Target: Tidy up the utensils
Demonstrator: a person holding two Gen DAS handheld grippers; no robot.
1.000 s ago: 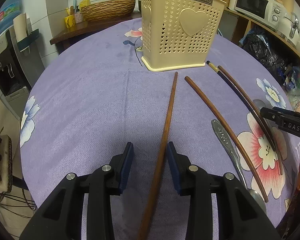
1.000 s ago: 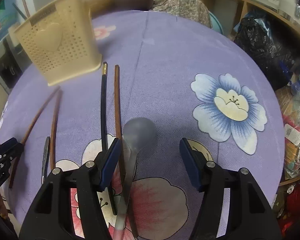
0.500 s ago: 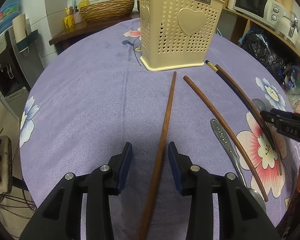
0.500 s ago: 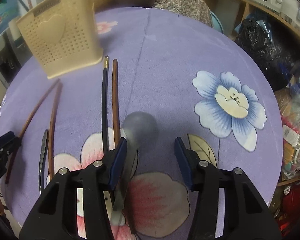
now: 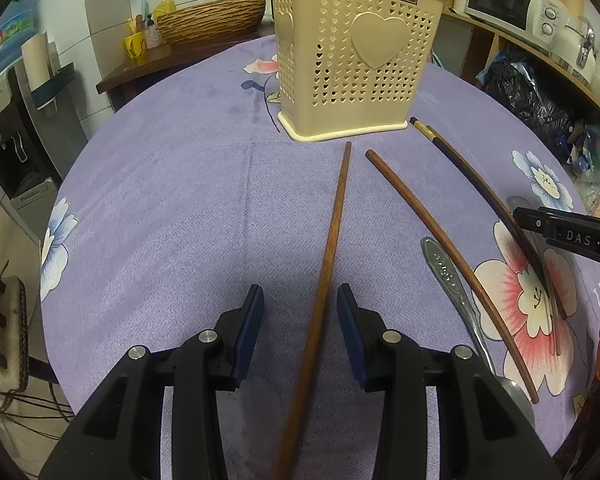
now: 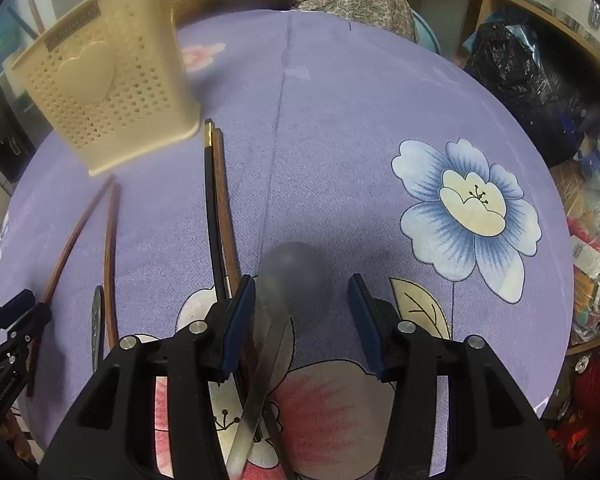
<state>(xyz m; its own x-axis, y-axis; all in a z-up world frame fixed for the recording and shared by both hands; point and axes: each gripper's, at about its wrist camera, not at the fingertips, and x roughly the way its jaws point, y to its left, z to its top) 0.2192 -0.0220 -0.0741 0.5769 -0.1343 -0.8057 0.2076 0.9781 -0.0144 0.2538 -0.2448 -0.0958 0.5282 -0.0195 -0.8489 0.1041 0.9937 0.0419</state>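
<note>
Left gripper [image 5: 299, 330] low over the worktop [image 5: 180, 200], jaws open on both sides of a brown chopstick [image 5: 327, 256], ready to pinch. Right gripper [image 6: 302, 320] open too, around a spoon [image 6: 276, 312]. Beige holder basket [image 5: 356, 60] upright just past the chopstick tips, waiting for everything.

Chopstick [image 5: 327, 264] lies between left claw [image 5: 299, 330] fingers; basket [image 5: 352, 56] stands ahead. Spoon [image 6: 278, 308] lies between right claw [image 6: 302, 322] fingers, apparently untouched; chopstick pair [image 6: 217, 200] left of it.
</note>
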